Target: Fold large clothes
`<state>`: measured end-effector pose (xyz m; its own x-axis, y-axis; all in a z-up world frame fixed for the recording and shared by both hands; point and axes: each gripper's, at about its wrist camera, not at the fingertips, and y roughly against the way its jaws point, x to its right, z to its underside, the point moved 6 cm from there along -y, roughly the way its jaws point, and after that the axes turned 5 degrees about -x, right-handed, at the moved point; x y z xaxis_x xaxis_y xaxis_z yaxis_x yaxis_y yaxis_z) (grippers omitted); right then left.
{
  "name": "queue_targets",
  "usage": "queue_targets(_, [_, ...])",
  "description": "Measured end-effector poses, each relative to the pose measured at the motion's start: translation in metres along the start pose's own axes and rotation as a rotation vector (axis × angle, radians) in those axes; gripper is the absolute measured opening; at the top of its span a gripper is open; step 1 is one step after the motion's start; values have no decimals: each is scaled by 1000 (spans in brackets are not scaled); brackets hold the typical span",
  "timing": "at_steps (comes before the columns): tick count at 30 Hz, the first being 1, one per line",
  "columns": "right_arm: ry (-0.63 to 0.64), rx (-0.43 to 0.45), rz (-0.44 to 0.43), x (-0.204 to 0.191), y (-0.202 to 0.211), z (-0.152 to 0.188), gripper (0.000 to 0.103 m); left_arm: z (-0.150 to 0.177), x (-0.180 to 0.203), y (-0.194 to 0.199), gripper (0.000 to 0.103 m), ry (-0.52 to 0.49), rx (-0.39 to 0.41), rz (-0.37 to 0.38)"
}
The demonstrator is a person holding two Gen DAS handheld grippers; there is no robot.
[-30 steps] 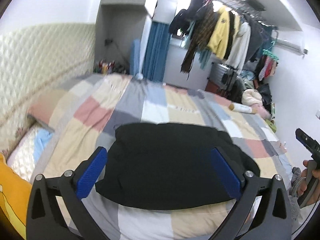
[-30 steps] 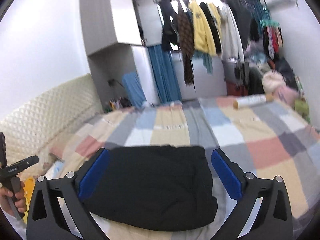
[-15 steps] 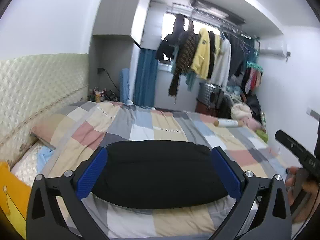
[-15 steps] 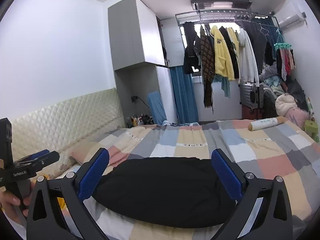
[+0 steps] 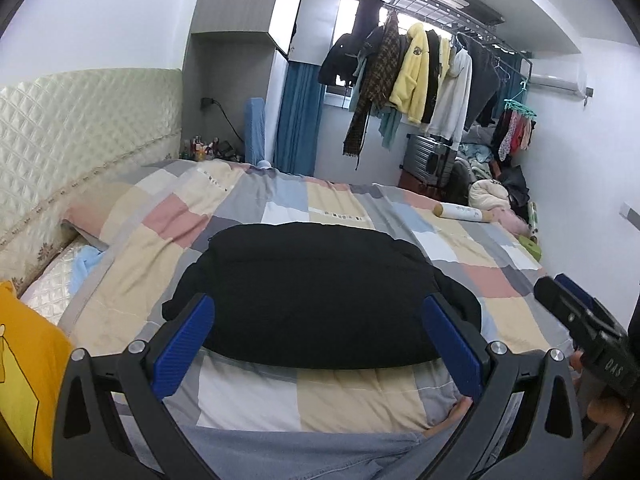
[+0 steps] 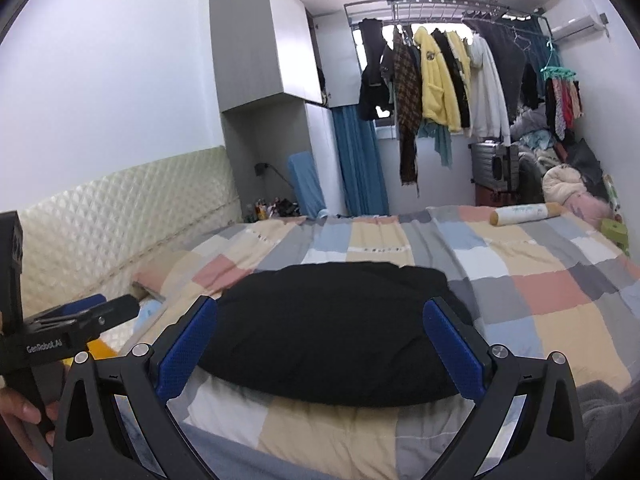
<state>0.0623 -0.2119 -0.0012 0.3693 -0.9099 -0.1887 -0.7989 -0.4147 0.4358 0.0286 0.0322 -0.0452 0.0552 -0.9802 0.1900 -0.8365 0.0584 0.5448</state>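
I pull left gripper [image 5: 320, 340] and right gripper [image 6: 320, 338] back, both spread wide, empty | garment [image 5: 320, 292] lies folded on bed [image 5: 360, 396] | fold looks done

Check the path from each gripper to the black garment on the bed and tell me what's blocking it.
Nothing visible blocks either path. The black garment lies folded on the patchwork quilt, straight ahead of the open left gripper and the open right gripper. Only bare quilt lies between. The white roll sits far behind it.
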Motion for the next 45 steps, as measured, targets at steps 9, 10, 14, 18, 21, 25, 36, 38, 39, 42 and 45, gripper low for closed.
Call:
queue_targets(9, [-12, -63, 10, 5, -7, 26, 103, 16, -9, -4, 103, 19, -36, -32])
queue_targets(10, [-9, -70, 12, 4, -8, 29, 103, 17, -9, -5, 103, 21, -39, -36])
queue_targets(14, [-5, -81, 20, 3, -7, 33, 103, 20, -11, -7, 103, 21, -48, -42])
queue_targets(18, [2, -87, 28, 0, -7, 33, 103, 22, -11, -9, 103, 16, -56, -41])
queue_targets(21, [2, -92, 30, 0, -9, 33, 103, 23, -11, -10, 103, 13, -61, -42])
queue_targets(25, [3, -106, 35, 1, -10, 36, 103, 25, -12, -11, 103, 15, -69, -42])
queue_targets(36, [-9, -116, 47, 5, -13, 36, 103, 24, -14, -13, 103, 18, -74, -43])
queue_targets(38, [-7, -118, 47, 6, -13, 37, 103, 27, -15, -15, 103, 24, -83, -40])
queue_targets(39, [-6, -119, 48, 6, -13, 37, 103, 28, -15, -16, 103, 25, -85, -40])
queue_targets(42, [-9, -116, 50, 6, -13, 37, 103, 31, -15, -17, 103, 23, -87, -49])
queue_targets(45, [-16, -115, 55, 8, -14, 38, 103, 33, -15, -17, 103, 24, -92, -54])
